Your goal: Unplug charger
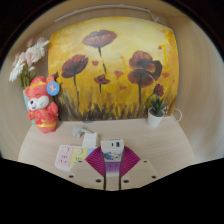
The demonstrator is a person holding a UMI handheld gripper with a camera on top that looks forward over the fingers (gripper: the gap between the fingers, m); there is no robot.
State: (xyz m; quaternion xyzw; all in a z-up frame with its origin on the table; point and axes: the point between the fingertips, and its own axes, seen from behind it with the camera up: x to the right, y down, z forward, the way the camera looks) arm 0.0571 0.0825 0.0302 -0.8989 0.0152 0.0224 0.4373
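At the far left edge of the bench [45, 148], white flowers [27, 58] are seen rising above a red and orange plush toy [42, 103] that is propped against the wall. Nearer the front edge, left of centre, a flat card with pastel patches [72, 156] is laid on the pale surface. Just beside it, a small white charger [88, 139] is seen, with a thin cable trailing from it across the bench toward the back. A white block [112, 147] is held at the tips of the hand-held gripper [112, 160]; the magenta pads [99, 162] are angled in toward it from both sides and appear clamped on it. Behind everything, a large painting of dark red poppies on yellow [112, 68] is spread along the back wall. Toward the far right corner, a small white pot with a plant [156, 115] is set on the bench.
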